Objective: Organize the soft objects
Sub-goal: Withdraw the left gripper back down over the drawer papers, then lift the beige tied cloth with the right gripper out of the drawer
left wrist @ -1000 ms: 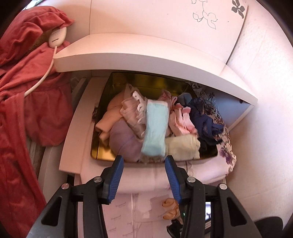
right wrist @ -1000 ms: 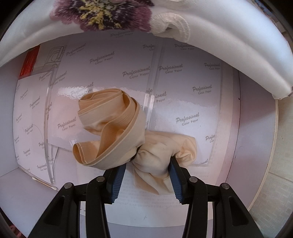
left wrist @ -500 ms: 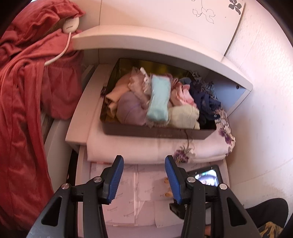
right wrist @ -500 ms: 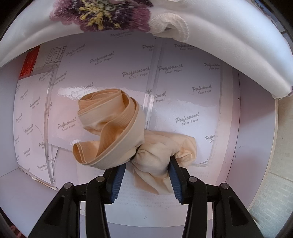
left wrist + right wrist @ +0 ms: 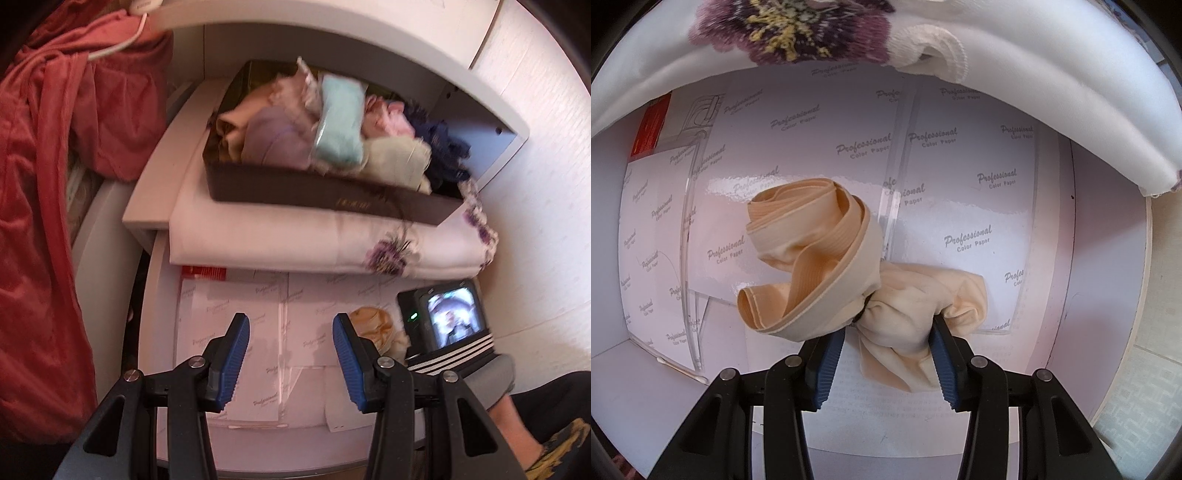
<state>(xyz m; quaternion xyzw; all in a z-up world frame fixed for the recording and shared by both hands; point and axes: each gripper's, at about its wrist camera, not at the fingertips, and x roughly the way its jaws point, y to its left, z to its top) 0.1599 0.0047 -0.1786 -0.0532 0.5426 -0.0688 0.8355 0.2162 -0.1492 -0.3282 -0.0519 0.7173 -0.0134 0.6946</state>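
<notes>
Since a sec ago, left gripper (image 5: pixel 291 339) has dropped and pulled back from the box (image 5: pixel 325 192) of folded clothes (image 5: pixel 338 125); jaws spread, nothing btwn them, over paper sheets (image 5: pixel 236 306). Right gripper (image 5: pixel 888 338) hasn't moved, pinching the beige garment (image 5: pixel 827 258), which lies on the sheets in front of the flowered cloth (image 5: pixel 1052 85).

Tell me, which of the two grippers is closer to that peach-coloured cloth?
Right. The right gripper has the peach cloth pinched between its blue pads. The left gripper hangs open and empty over the papers, with the cloth just beyond its right finger.
</notes>
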